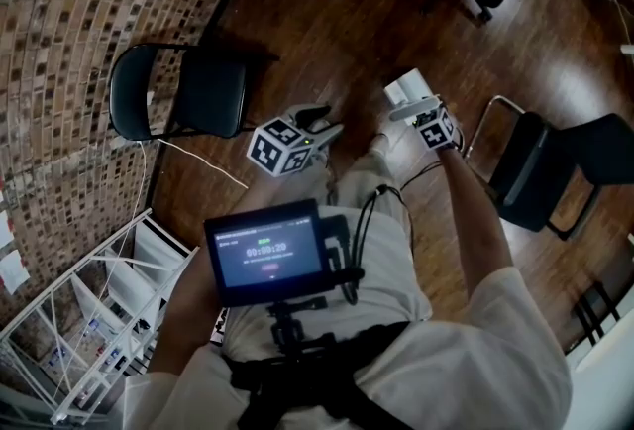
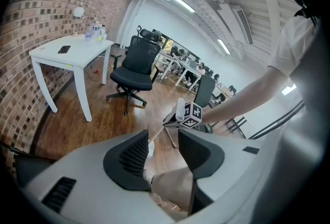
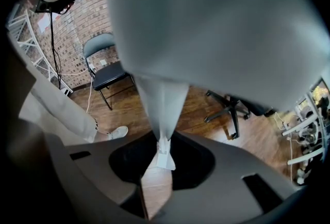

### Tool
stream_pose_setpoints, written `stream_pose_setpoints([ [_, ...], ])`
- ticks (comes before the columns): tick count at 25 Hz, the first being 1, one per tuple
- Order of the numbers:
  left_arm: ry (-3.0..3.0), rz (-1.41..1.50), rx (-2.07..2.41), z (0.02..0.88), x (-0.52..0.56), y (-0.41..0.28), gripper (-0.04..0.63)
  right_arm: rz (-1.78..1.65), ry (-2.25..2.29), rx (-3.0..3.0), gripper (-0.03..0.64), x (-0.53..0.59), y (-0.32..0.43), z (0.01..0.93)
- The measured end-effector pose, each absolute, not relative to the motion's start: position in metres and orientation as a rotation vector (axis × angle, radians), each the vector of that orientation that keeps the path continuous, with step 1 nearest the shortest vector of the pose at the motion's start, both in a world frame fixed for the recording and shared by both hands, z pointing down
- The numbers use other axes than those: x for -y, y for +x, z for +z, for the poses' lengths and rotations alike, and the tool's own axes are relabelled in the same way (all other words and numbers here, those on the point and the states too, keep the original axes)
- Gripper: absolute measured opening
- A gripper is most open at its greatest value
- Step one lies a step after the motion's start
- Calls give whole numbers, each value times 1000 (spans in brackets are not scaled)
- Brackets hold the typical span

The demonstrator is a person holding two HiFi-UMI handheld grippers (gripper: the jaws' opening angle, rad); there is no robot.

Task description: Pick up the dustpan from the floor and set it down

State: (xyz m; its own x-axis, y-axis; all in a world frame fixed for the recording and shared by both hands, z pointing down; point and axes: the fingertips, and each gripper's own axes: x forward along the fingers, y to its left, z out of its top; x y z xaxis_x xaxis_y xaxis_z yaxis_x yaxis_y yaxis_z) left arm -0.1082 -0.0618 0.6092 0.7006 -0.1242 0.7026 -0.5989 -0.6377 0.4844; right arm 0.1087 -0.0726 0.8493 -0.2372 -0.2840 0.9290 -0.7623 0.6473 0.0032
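dark wood floor (image 1: pixel 396 12), brick wall (image 1: pixel 59 42) on the left, black folding chair (image 1: pixel 188 93) standing near it. right gripper (image 3: pixel 161 163) points steeply down, fingers closed on the narrow end of the white dustpan (image 3: pixel 206 27) handle. dustpan is held clear of the floor, just beyond that gripper, on the right side of the person's leg (image 1: pixel 376 250). left gripper (image 2: pixel 163 136) is to its left, near but apart, fingers open with nothing gripped, only the trouser leg and shoe showing behind them
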Motion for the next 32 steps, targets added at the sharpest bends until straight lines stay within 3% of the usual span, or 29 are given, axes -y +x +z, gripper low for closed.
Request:
stream_pose_setpoints([
  [32, 2106, 843, 590, 624, 71, -131, 183, 564, 806, 1817, 109, 80, 85, 869],
])
